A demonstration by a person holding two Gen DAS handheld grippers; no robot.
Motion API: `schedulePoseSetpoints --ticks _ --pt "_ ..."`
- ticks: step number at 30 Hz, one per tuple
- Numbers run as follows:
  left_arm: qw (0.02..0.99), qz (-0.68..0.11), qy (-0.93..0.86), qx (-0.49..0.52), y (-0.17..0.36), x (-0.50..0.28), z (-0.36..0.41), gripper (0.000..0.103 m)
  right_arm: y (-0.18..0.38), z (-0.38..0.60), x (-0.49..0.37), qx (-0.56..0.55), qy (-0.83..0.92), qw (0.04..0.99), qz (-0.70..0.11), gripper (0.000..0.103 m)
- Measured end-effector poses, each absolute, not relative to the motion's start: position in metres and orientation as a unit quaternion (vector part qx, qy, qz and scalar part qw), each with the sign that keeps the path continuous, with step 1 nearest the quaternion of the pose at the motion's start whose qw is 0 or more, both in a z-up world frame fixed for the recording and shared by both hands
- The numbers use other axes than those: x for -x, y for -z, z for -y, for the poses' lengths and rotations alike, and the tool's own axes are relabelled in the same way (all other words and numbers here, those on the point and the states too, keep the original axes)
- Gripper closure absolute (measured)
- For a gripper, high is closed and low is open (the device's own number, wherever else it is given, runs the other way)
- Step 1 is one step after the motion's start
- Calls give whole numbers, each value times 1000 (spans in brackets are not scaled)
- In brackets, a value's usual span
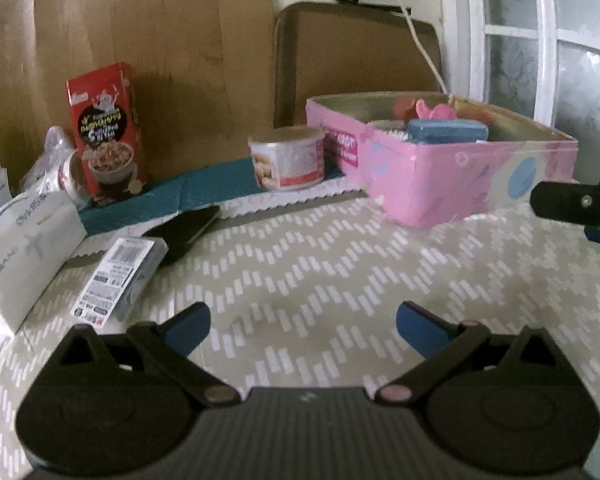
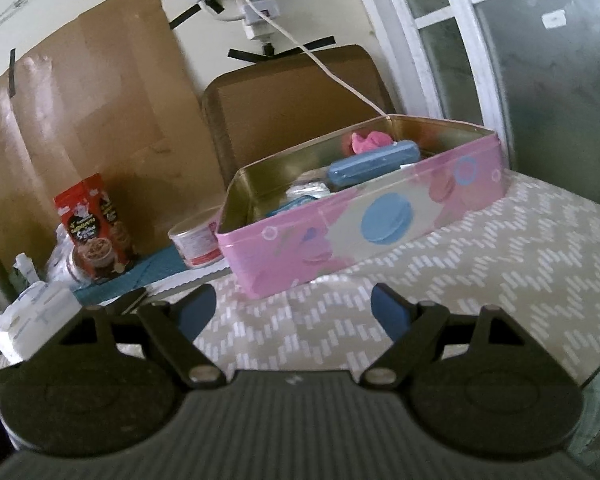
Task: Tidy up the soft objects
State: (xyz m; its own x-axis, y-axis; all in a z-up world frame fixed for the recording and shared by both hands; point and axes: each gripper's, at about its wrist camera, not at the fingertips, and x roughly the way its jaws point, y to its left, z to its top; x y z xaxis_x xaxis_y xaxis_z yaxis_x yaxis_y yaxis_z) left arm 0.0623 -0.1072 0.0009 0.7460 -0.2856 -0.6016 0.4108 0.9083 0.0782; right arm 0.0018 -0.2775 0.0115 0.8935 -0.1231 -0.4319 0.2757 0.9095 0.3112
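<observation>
A pink tin box (image 1: 452, 184) stands open on the patterned tablecloth; it also shows in the right wrist view (image 2: 340, 236). Inside lie a blue soft block (image 1: 446, 130) (image 2: 374, 164), a pink soft piece (image 1: 436, 111) (image 2: 370, 140) and some whitish items. My left gripper (image 1: 303, 326) is open and empty, low over the cloth in front of the box. My right gripper (image 2: 294, 312) is open and empty, just before the box's near wall. Part of the right gripper shows at the right edge of the left wrist view (image 1: 576, 202).
A white can (image 1: 288, 158) stands left of the box on a teal mat (image 1: 188, 192). A red cereal carton (image 1: 106, 132), a tissue pack (image 1: 24, 252), a barcoded packet (image 1: 118, 280) and a black phone (image 1: 184, 232) lie at the left. Cardboard (image 1: 140, 40) and a brown chair back (image 1: 352, 60) stand behind.
</observation>
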Motion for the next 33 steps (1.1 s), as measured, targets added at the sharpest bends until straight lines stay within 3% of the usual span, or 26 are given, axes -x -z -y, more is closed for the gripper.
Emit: schedulePoseSetpoints --ticks 33 --pt "928 -300 185 -124 0 -61 108 0 -7 281 -10 -186 66 956 -215 17"
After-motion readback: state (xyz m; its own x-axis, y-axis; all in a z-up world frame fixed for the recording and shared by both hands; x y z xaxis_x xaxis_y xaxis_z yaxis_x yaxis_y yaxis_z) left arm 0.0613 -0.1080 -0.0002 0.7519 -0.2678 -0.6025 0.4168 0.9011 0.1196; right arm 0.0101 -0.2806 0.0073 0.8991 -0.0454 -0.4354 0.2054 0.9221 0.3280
